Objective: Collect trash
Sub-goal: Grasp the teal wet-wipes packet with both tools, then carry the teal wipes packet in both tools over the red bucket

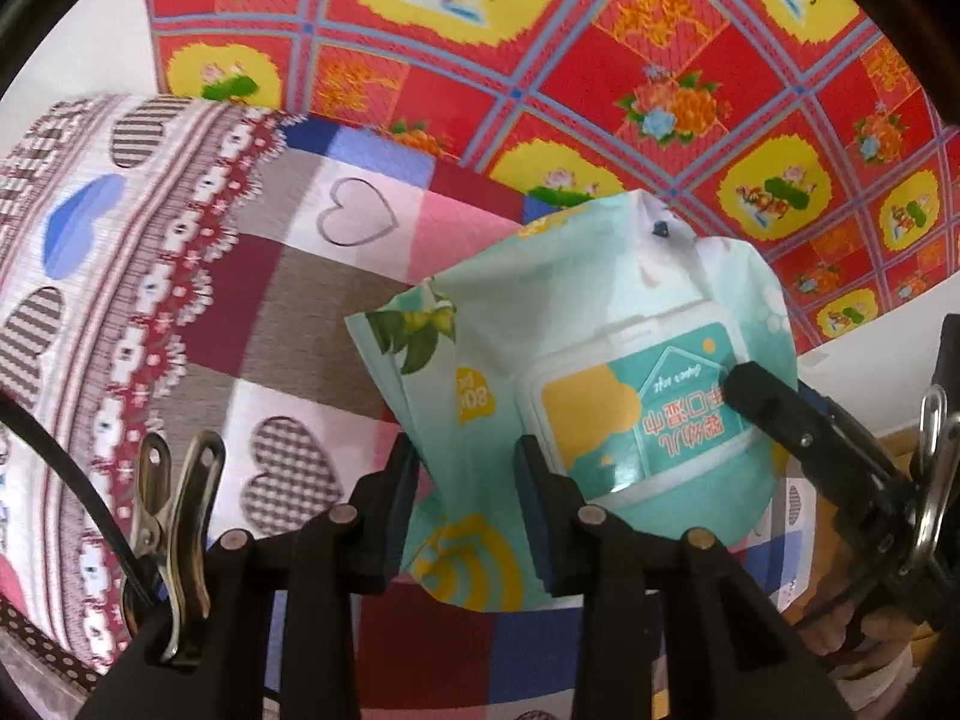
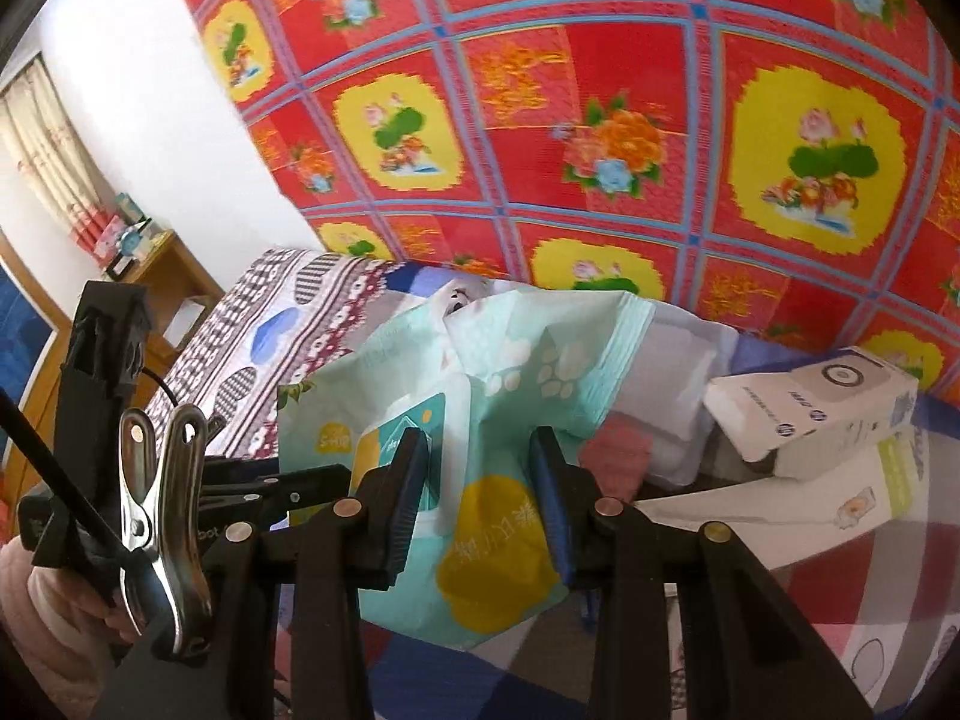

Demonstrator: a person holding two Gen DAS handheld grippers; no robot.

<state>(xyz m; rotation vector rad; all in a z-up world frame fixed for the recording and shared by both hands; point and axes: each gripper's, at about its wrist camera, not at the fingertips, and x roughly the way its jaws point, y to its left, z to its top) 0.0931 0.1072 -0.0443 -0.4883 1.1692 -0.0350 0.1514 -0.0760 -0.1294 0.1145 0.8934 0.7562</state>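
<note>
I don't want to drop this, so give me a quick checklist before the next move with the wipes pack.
1. Left tool closed on the wipes pack: ok.
2. Right tool closed on the same pack: ok.
3. Pack lifted clear of the quilt: ok.
4. Pack lid shut: ok.
5. Boxes on the bed out of the way: ok.
6. Trash bin within reach: cannot tell, none in view.

Patchwork heart-print bed cover (image 1: pixel 336 276) — a heart-striped pillow (image 1: pixel 102 276) and white boxes (image 2: pixel 822 414) on it
</note>
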